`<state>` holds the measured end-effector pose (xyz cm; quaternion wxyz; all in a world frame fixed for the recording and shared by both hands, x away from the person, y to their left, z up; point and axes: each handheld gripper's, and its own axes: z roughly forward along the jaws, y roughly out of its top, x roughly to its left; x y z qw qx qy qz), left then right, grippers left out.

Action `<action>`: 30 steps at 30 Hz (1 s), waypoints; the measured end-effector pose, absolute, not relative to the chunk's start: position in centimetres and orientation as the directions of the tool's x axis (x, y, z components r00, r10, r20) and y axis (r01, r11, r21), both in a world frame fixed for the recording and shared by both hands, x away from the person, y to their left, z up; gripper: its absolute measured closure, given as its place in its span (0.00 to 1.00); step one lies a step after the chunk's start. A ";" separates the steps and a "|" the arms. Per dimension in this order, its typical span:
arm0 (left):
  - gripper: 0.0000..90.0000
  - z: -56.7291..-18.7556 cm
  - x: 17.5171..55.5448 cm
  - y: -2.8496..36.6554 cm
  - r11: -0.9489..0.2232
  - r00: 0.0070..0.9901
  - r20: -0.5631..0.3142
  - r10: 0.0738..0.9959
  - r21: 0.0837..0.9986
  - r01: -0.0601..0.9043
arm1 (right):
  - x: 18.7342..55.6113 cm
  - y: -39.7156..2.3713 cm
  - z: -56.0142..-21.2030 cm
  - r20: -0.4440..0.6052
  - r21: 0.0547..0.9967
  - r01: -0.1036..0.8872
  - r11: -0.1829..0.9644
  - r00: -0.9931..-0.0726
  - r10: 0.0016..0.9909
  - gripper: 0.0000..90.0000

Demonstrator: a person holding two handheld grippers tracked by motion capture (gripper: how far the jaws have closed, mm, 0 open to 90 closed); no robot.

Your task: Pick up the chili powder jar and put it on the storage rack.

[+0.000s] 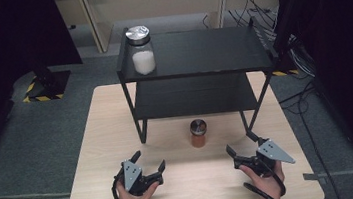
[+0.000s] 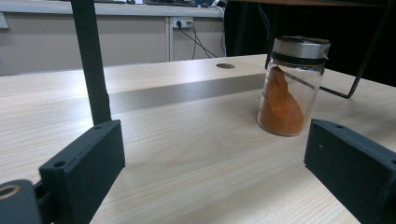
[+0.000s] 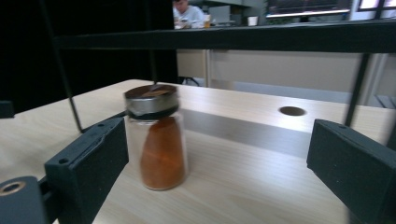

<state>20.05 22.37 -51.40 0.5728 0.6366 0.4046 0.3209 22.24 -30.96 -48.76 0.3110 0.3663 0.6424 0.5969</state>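
Small jar of orange powder (image 1: 198,133) upright on the worktop (image 1: 93,139), lower centre of the high view, just in front of the black two-tier shelf (image 1: 194,52). Long axis vertical, metal lid on top.

Right claw (image 1: 241,148) at lower right of that view, released, jaws wide with nothing between the pads; jar lying up and to the left of it, apart. In the right gripper view the jar (image 3: 157,135) sits left of centre, close by the left-hand jaw yet ahead of it, not touching.

Left claw (image 1: 149,159) at lower left of the high view, likewise released and empty; jar up and to the right of it. In the left gripper view the jar (image 2: 292,86) stands at right of frame, beyond the right-hand jaw.

Judged from the high view, the two claws are nearly level in reach, right one perhaps slightly nearer. Likely need: a forward, slightly sideways approach, jaws straddling the glass body below the lid.

Larger jar of white powder (image 1: 141,50) on the shelf's top tier, upper left of the shelf, well apart.
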 end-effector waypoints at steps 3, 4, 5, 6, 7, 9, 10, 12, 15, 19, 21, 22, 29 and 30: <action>0.05 -51.4 20.0 22.4 -0.017 0.467 -0.054 0.883 0.989 0.146 | 23.2 -30.0 -48.8 0.030 0.994 0.104 0.034 -0.562 0.827 0.06; 0.05 -51.4 20.0 22.4 -0.018 0.467 -0.053 0.883 0.989 0.146 | 23.5 -29.7 -48.9 0.028 0.994 0.107 0.039 -0.568 0.822 0.06; 0.05 -51.4 20.0 22.4 -0.017 0.467 -0.054 0.883 0.989 0.145 | 23.8 -29.4 -48.9 0.028 0.993 0.110 0.043 -0.573 0.819 0.06; 0.05 -51.4 20.0 22.4 -0.016 0.466 -0.055 0.883 0.989 0.146 | 24.0 -29.2 -49.0 0.028 0.993 0.112 0.046 -0.579 0.815 0.06; 0.05 -51.4 20.0 22.4 -0.015 0.466 -0.056 0.883 0.989 0.146 | 24.3 -28.9 -49.0 0.028 0.992 0.115 0.049 -0.584 0.811 0.06; 0.05 -51.4 20.0 22.4 -0.013 0.465 -0.057 0.884 0.989 0.148 | 24.5 -28.7 -49.1 0.028 0.992 0.118 0.052 -0.588 0.808 0.06; 0.05 -51.4 20.0 22.4 -0.012 0.465 -0.059 0.883 0.989 0.149 | 25.0 -28.2 -49.2 0.027 0.991 0.124 0.059 -0.596 0.803 0.06; 0.05 -51.4 20.0 22.4 -0.012 0.465 -0.059 0.883 0.989 0.149 | 25.3 -27.8 -49.2 0.033 0.990 0.131 0.057 -0.599 0.800 0.06; 0.04 -51.4 20.0 22.3 -0.015 0.465 -0.057 0.883 0.989 0.150 | 25.9 -27.2 -49.3 0.035 0.989 0.134 0.060 -0.610 0.792 0.06; 0.05 -51.4 20.0 22.3 -0.015 0.466 -0.057 0.883 0.989 0.149 | 27.0 -26.3 -49.1 0.034 0.987 0.141 0.071 -0.628 0.777 0.06; 0.05 -51.4 20.0 22.4 -0.013 0.465 -0.059 0.883 0.989 0.149 | 27.6 -25.7 -49.0 0.034 0.986 0.149 0.078 -0.633 0.774 0.06; 0.05 -51.4 20.0 22.4 -0.012 0.465 -0.060 0.883 0.989 0.149 | 27.9 -25.5 -49.1 0.034 0.985 0.153 0.082 -0.635 0.772 0.06; 0.04 -51.4 20.0 22.4 -0.008 0.465 -0.063 0.883 0.989 0.149 | 29.5 -24.2 -49.3 0.038 0.977 0.184 0.103 -0.633 0.773 0.07; 0.04 -51.4 20.0 22.4 -0.007 0.465 -0.064 0.883 0.989 0.150 | 29.7 -24.1 -49.4 0.039 0.977 0.186 0.104 -0.636 0.771 0.07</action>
